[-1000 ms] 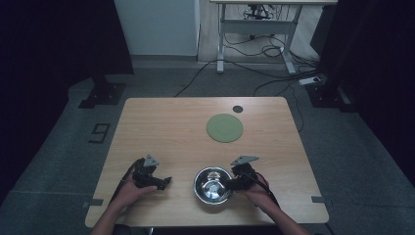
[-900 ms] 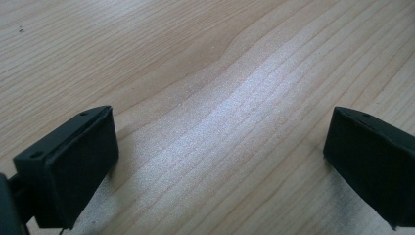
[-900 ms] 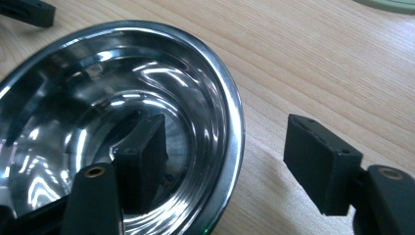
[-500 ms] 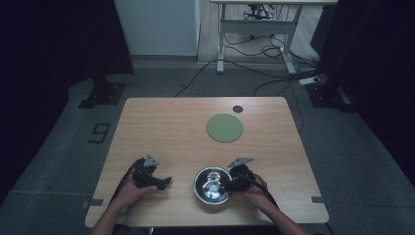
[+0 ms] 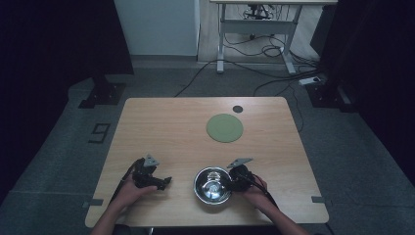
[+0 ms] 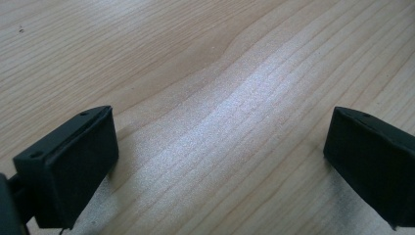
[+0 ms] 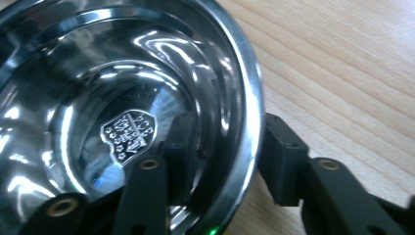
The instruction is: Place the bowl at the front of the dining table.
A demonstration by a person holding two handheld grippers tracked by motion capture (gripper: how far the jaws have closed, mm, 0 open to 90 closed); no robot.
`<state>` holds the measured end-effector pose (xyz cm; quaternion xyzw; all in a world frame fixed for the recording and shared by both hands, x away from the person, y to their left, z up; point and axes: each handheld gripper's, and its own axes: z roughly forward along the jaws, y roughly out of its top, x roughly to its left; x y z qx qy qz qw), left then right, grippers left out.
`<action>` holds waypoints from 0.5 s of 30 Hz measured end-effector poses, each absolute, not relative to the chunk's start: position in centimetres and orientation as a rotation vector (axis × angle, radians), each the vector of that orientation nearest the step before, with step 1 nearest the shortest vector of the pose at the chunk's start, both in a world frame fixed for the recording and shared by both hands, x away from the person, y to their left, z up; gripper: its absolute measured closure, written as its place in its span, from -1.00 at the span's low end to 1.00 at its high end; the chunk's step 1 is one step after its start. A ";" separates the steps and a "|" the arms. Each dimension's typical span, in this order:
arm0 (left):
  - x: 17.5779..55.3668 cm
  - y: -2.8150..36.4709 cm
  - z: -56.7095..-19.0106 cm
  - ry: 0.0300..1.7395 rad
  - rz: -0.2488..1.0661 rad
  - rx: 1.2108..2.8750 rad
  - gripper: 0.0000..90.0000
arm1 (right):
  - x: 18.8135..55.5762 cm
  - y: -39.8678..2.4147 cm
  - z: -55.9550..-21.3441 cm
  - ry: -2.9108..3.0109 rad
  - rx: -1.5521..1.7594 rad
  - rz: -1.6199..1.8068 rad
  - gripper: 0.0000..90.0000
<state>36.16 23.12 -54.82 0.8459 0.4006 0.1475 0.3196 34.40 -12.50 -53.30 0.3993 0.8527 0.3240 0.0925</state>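
Bowl (image 5: 212, 185) of shiny steel sits on the wooden table (image 5: 166, 127) near its front edge, and the right claw (image 7: 222, 147) grips its rim: one jaw inside the wall, the other outside against it. From the high view, that claw (image 5: 238, 177) is at the bowl's right side, held by the person's right hand (image 5: 254, 193). The left claw (image 5: 155, 181) rests low over bare wood, well to the left of the bowl, its jaws spread wide apart with nothing between them. Beyond the right claw, farther up the table, lies a flat green disc (image 5: 224, 128), with a small dark round spot (image 5: 237, 108) just past it.
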 end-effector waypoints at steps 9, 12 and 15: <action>36.2 23.1 -54.8 1.053 0.388 2.224 -1.00 | 34.7 -12.7 -53.2 2.579 1.212 0.994 0.72; 36.2 23.1 -54.8 1.053 0.388 2.224 -1.00 | 34.9 -13.1 -53.1 2.573 1.266 1.022 0.79; 36.2 23.1 -54.8 1.053 0.388 2.224 -1.00 | 35.2 -13.6 -53.2 2.574 1.320 1.059 0.84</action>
